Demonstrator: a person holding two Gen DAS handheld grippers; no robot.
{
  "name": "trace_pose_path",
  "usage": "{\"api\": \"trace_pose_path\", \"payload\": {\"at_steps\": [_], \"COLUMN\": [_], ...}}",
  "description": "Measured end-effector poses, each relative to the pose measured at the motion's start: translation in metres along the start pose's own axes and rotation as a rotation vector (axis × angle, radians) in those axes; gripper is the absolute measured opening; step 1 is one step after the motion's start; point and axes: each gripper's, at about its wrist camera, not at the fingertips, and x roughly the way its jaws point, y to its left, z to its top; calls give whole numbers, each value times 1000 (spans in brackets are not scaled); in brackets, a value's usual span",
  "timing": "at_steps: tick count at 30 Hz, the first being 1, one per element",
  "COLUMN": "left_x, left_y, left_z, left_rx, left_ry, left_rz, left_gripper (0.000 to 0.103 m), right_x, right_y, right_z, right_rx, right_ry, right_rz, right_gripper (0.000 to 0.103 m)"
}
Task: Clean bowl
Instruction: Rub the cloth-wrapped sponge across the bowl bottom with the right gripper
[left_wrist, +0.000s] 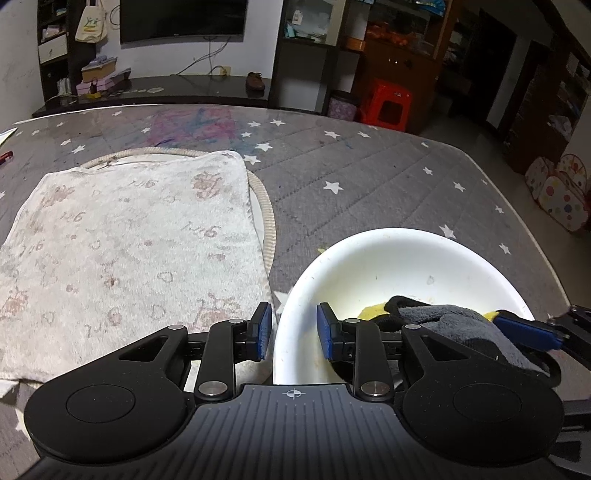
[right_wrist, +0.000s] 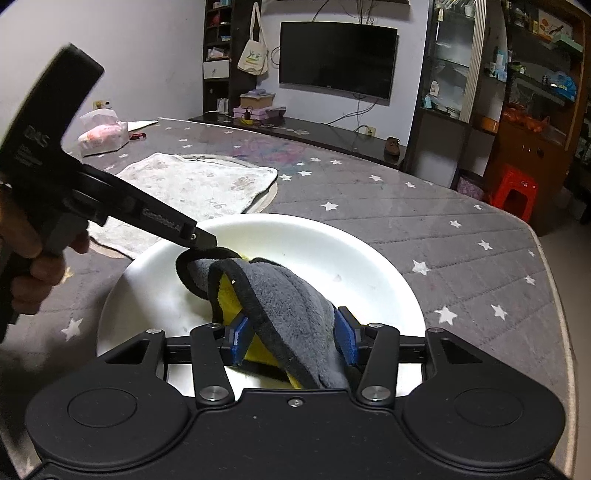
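A desk covered in grey quilted cloth with white stars carries everything here. On its left part lies a pale, worn towel with faded pink prints, spread over a round mat with a braided rim. Just right of the towel sits the round white plastic bowl, near the desk's front edge, with small specks on its inner wall. Inside the bowl lies a grey plush cloth with a yellow underside and black trim. The right gripper has its blue pads pressed against this cloth from both sides, gripping it over the bowl. The left gripper straddles the bowl's near left rim, one blue pad outside and one inside, with a gap between pads and wall.
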Motion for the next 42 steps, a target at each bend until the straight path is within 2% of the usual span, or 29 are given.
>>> {"api": "trace_pose_path", "payload": {"at_steps": [8, 12, 18, 33, 42], "left_x": [6, 9, 12, 20, 14], "left_y": [-1, -3, -4, -9, -9], "left_z": [8, 12, 15, 12, 8], "left_rx": [32, 41, 44, 76, 67], "left_ry": [13, 14, 16, 14, 5], "left_rz": [-15, -18, -21, -30, -20], "left_gripper": [32, 32, 35, 36, 31], "right_x": [19, 22, 16, -16, -12], "right_y": [-4, -6, -3, 23, 13], "right_z": [-1, -2, -7, -21, -23], "right_rx": [28, 51, 69, 28, 8], "right_ry": [19, 19, 26, 80, 93], "right_rz": [32, 26, 41, 118, 51], "right_gripper": [51, 36, 26, 25, 25]}}
